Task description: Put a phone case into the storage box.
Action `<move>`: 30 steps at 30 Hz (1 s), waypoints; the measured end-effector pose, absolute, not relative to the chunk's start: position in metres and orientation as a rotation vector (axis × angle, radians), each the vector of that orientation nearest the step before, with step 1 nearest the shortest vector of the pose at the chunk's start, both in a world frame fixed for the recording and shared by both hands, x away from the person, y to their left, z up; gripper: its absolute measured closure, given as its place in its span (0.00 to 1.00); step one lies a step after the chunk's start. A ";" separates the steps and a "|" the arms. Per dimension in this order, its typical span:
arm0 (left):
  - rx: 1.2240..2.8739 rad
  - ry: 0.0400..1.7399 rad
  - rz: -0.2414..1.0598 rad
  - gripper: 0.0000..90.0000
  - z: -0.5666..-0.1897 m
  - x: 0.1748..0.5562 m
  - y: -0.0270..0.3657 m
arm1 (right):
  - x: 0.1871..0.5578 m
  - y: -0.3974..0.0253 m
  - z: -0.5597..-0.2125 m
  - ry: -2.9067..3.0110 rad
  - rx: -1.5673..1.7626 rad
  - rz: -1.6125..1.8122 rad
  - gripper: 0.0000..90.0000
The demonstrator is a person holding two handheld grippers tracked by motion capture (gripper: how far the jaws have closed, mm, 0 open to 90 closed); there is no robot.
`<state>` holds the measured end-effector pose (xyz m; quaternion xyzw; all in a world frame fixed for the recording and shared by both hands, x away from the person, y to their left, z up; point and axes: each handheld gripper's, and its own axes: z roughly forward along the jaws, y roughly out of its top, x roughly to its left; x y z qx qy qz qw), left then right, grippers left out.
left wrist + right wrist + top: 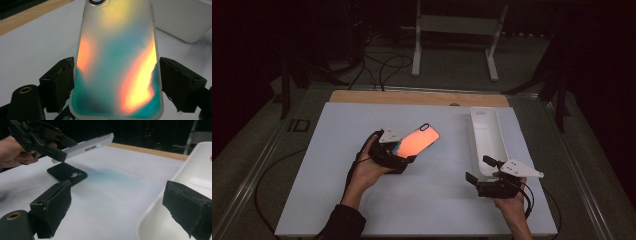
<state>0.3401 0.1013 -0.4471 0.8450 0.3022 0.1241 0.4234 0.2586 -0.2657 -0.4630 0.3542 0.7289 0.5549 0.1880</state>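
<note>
High view — left gripper (pixel 404 152) raised, jaws clamping tilted phone case (pixel 418 140)

- You have a white table (pixel 337 175) with a strip of bare wood along its far edge (pixel 412 97).
- Beyond the table, you see a white metal stand (pixel 457 30) on the dark floor.
- Black cables (pixel 382 65) trail over the floor beside that stand.
- A small black frame (pixel 299 125) lies just off the table's left edge.
</note>
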 end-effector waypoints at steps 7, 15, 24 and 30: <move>2.095 0.732 0.348 0.19 -0.444 0.322 0.101 | 0.272 -0.245 -0.455 2.098 0.993 1.575 0.09; 2.063 0.706 0.379 0.19 -0.441 0.305 0.100 | 0.288 -0.233 -0.441 2.136 1.016 1.608 0.09; 2.064 0.681 0.376 0.19 -0.442 0.298 0.094 | 0.297 -0.221 -0.437 2.168 1.023 1.621 0.09; 2.065 0.621 0.381 0.19 -0.440 0.291 0.081 | 0.302 -0.210 -0.434 2.189 1.038 1.643 0.09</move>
